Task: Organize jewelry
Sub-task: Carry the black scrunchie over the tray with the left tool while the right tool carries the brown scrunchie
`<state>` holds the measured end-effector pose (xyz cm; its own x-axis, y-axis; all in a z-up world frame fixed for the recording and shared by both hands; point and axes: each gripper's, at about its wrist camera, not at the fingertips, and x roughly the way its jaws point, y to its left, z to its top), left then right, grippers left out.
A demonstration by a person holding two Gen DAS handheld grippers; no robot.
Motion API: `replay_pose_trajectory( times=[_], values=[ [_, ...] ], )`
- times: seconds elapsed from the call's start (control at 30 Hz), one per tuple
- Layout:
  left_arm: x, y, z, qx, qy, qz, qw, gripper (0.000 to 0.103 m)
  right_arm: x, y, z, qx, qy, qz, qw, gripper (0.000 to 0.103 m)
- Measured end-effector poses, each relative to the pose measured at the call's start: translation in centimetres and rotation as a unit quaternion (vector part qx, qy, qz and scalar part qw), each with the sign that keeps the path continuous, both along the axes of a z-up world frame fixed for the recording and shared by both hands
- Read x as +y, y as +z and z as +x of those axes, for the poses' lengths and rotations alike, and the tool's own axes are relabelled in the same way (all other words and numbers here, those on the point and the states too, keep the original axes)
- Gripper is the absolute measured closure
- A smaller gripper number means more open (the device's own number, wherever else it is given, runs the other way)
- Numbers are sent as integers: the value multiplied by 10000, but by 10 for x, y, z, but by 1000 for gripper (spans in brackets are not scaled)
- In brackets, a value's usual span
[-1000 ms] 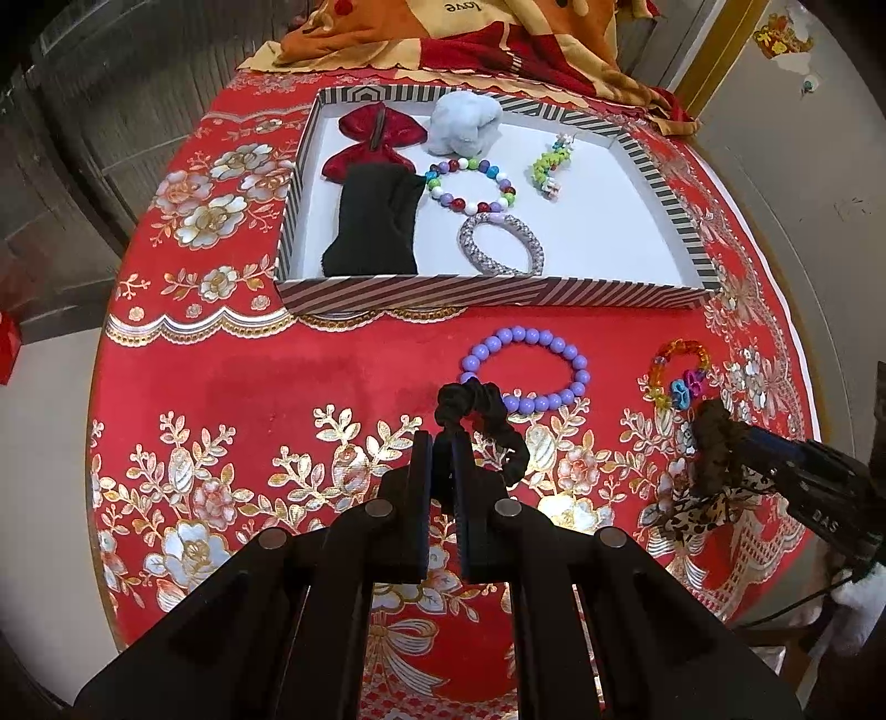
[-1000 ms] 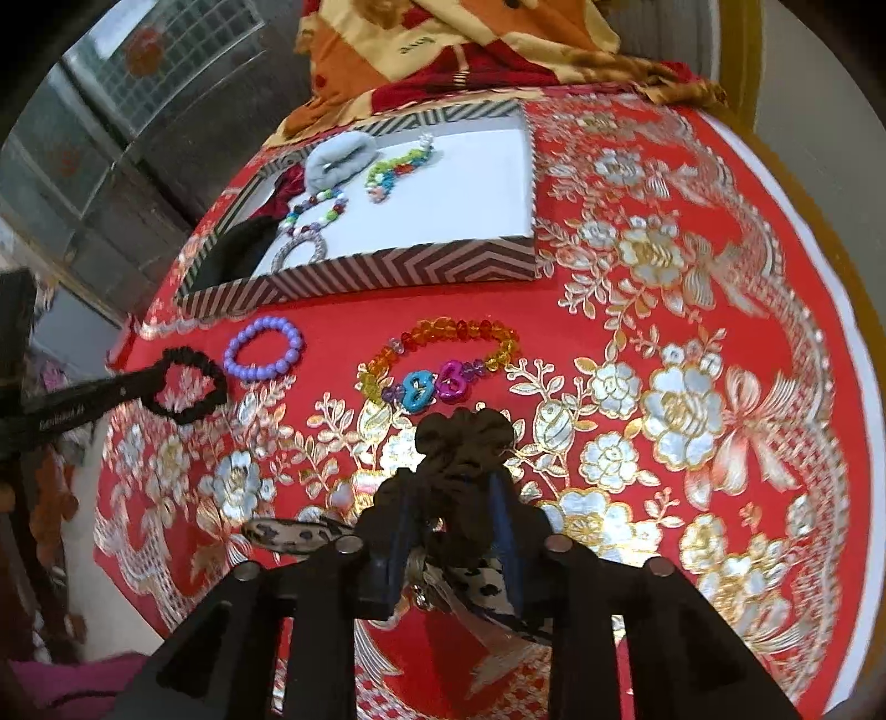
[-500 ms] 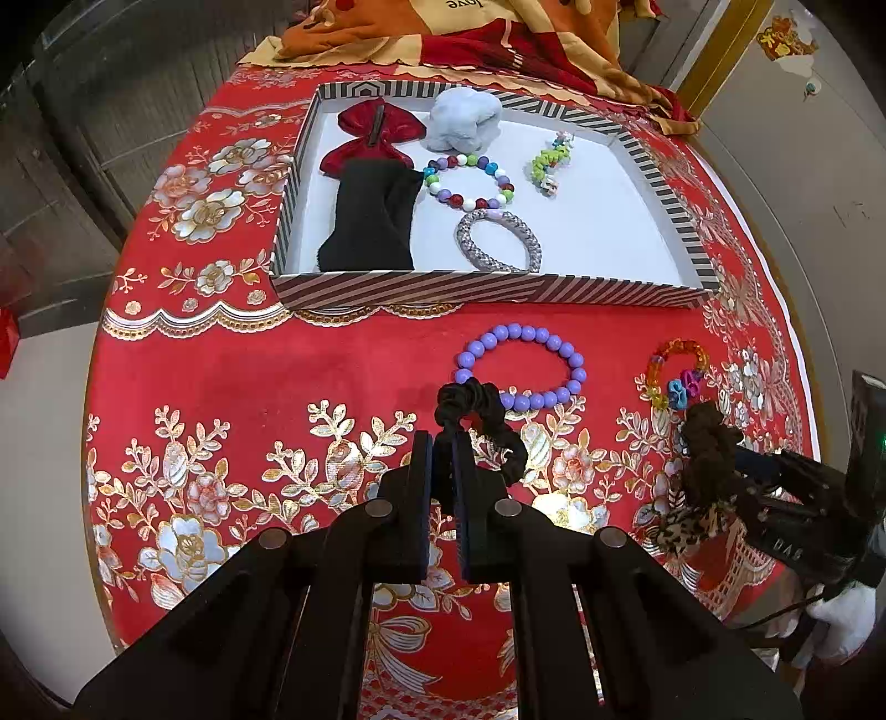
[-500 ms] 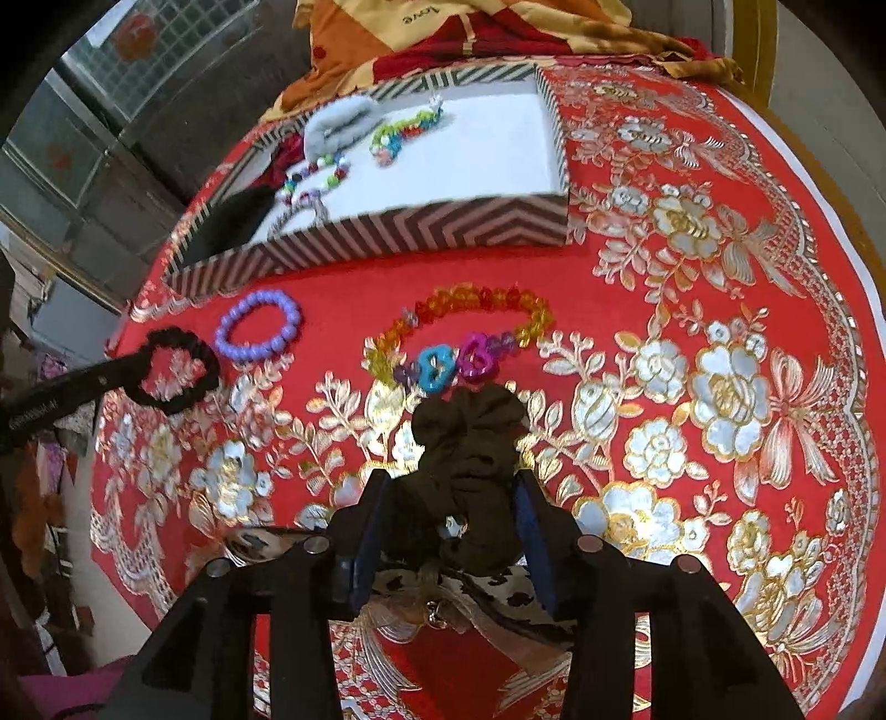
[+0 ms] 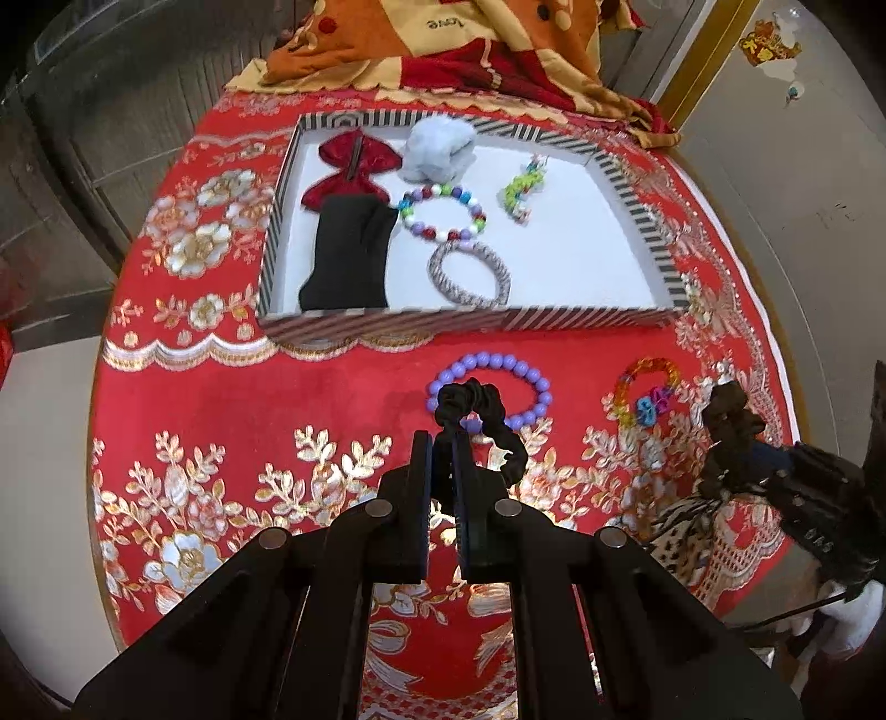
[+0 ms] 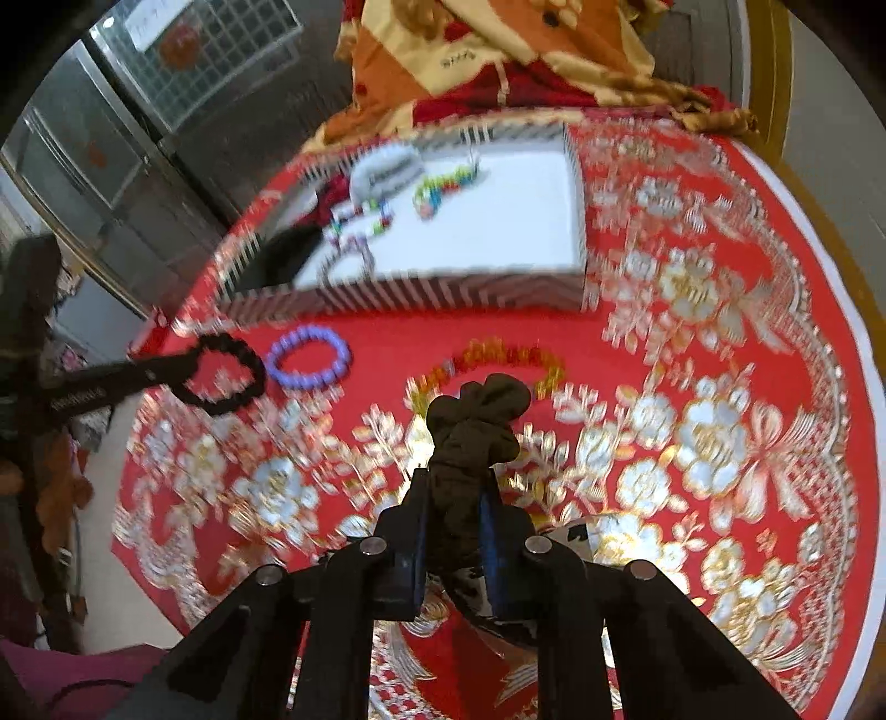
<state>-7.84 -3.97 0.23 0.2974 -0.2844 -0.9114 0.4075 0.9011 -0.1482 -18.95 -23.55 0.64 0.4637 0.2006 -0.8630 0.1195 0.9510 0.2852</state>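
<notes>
My left gripper (image 5: 443, 443) is shut on a thin black hair tie (image 5: 482, 412), held just above the red tablecloth in front of a purple bead bracelet (image 5: 490, 387). In the right wrist view that tie (image 6: 224, 382) hangs as a loop from the left gripper (image 6: 185, 371). My right gripper (image 6: 454, 490) has its jaws closing on a dark brown scrunchie (image 6: 476, 426), pads pressing its sides, lifted a little off the cloth. A rainbow bead bracelet (image 6: 498, 360) lies beyond it. From the left wrist view the right gripper (image 5: 745, 471) and brown scrunchie (image 5: 728, 421) show at the right.
A striped box (image 5: 465, 321) at the back holds a red bow (image 5: 354, 166), a grey scrunchie (image 5: 437, 147), a black cloth (image 5: 349, 255), a bead bracelet (image 5: 443, 213), a silver bangle (image 5: 468, 274) and a green charm (image 5: 520, 191). A leopard-print piece (image 5: 681, 526) lies by the near right table edge. A folded blanket (image 5: 443, 50) lies behind the box.
The right jaws widened, then closed in on the brown scrunchie and rose slightly with it off the leopard-print piece. The left gripper kept still with the black tie.
</notes>
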Motion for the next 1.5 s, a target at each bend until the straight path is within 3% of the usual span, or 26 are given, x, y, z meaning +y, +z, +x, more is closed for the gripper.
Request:
replay_pose_trajectory(
  times=[0.27, 0.7, 1.2, 1.5],
  values=[
    [-13, 28, 11, -327, -52, -77, 9994, 98, -11, 55, 16, -560, -16, -47, 9984, 88],
    [-47, 63, 34, -745, -135, -216, 9969, 98, -19, 104, 59, -999, 173, -421, 9940, 88],
    [-76, 69, 59, -781, -114, -267, 9965, 98, -34, 115, 102, -1069, 369, -603, 9917, 88],
    [-95, 49, 83, -281, -42, -558, 9980, 98, -52, 94, 145, -891, 497, -696, 9923, 88]
  ],
)
